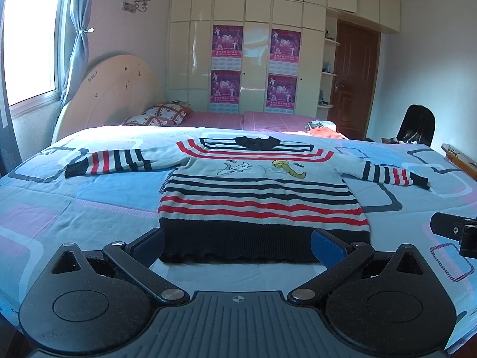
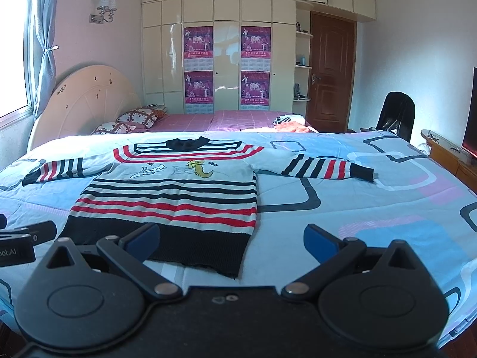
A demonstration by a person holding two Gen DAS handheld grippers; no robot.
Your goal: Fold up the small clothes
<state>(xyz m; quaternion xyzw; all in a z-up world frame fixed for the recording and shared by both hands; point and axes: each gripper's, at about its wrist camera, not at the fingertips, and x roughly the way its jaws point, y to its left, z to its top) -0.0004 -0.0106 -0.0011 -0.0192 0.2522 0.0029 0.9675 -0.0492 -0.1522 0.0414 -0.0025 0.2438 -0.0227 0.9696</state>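
My left gripper (image 1: 237, 246) hovers low at 6 o'clock of the striped knit child's sweater (image 1: 259, 191), fingers spread wide, holding nothing, straddling its black ribbed hem. The sweater lies flat, front up, on the blue patterned bedsheet (image 1: 89, 203), sleeves out toward 9 and 3 o'clock, collar at 12. My right gripper (image 2: 232, 240) sits at the hem's 4 o'clock corner, likewise spread and empty.
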